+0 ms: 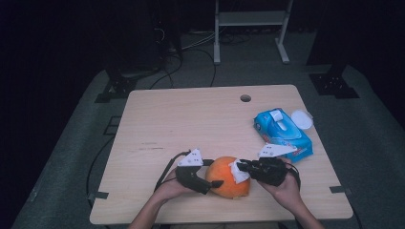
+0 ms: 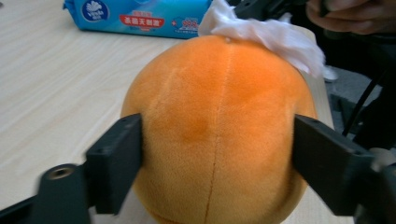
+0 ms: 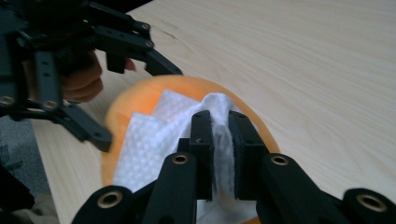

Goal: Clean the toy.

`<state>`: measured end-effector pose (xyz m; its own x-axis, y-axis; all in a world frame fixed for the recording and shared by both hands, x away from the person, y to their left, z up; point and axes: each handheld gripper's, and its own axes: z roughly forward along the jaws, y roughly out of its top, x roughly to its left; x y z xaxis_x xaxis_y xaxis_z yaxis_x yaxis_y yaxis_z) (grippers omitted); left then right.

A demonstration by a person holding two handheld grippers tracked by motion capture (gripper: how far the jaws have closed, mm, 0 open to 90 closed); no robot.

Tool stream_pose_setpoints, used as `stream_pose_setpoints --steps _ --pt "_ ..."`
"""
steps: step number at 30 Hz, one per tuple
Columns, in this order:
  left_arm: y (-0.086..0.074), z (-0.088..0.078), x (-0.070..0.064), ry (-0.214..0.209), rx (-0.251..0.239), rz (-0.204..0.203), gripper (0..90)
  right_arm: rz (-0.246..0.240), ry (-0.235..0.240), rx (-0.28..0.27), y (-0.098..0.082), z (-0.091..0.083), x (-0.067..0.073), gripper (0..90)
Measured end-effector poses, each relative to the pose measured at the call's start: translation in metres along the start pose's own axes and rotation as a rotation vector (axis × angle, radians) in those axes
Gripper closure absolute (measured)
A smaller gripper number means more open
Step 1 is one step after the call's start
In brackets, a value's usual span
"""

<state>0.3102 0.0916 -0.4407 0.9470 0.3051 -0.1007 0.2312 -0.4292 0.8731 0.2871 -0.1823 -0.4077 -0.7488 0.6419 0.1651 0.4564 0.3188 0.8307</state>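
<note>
Wooden table [image 1: 191,119], pale grain, with a round hole near its far edge. Plush orange ball [image 1: 228,183], soft fabric with visible seams, sits on the table close to the person's edge, between the two hands. Left gripper [image 1: 210,179]: jaws set on either side of the ball's lower half, pads touching its flanks in the left gripper view, clamped on the ball. Right gripper [image 1: 243,168]: jaws drawn together and pinching a white wipe [image 1: 237,171], which is pressed flat against the top and right side of the ball; in the right gripper view the wipe bunches up between the two pads and spreads out over the orange fabric beneath. Blue wipe pack [image 1: 282,133], flip lid open, lies on the right part of the table, beyond the right gripper and apart from the ball. Both hands rest low near the table's near edge, cables trailing from each gripper.
</note>
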Motion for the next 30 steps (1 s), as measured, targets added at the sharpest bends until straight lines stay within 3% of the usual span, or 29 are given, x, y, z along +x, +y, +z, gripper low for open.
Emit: stream_pose_setpoints --steps 5,9,12,14,18,20,21,22,23,25,27,30 --pt "0.009 0.0 -0.011 0.028 -0.015 0.05 25.7 -0.059 -0.003 -0.026 0.008 -0.002 0.014 80.0" --pt "0.006 0.003 -0.007 0.029 -0.047 0.0 15.1 -0.031 -0.025 -0.011 0.002 -0.005 0.0 80.0" --pt "0.006 0.004 -0.008 0.031 -0.055 0.005 21.5 0.001 -0.029 -0.014 0.0 -0.006 -0.006 80.0" --pt "0.014 0.006 -0.018 0.056 -0.058 0.045 25.4 0.002 -0.018 -0.036 0.004 -0.008 0.0 80.2" --pt "0.023 0.009 -0.03 0.061 -0.068 0.111 24.3 -0.065 -0.007 -0.052 0.013 -0.011 0.016 80.2" --pt "0.023 0.009 -0.029 0.064 -0.068 0.101 17.6 -0.07 -0.012 -0.05 0.013 -0.011 0.016 80.2" --pt "0.021 0.009 -0.024 0.079 -0.051 0.05 11.9 -0.048 -0.005 -0.04 0.009 -0.009 0.011 80.4" --pt "0.021 0.009 -0.024 0.079 -0.051 0.05 9.5 -0.04 -0.007 -0.037 0.008 -0.009 0.009 80.4" --pt "0.015 0.01 -0.018 0.067 -0.035 -0.003 8.8 -0.03 -0.006 -0.036 0.006 -0.008 0.006 80.4" --pt "0.013 0.011 -0.015 0.045 -0.04 -0.021 12.7 -0.031 -0.021 -0.029 0.007 -0.009 0.003 80.4" --pt "0.016 0.011 -0.019 0.061 -0.047 0.006 20.3 -0.031 -0.03 -0.028 0.007 -0.01 0.005 80.6" --pt "0.024 0.014 -0.031 0.09 -0.05 0.056 23.4 -0.071 -0.046 -0.045 0.012 -0.012 0.016 80.7"
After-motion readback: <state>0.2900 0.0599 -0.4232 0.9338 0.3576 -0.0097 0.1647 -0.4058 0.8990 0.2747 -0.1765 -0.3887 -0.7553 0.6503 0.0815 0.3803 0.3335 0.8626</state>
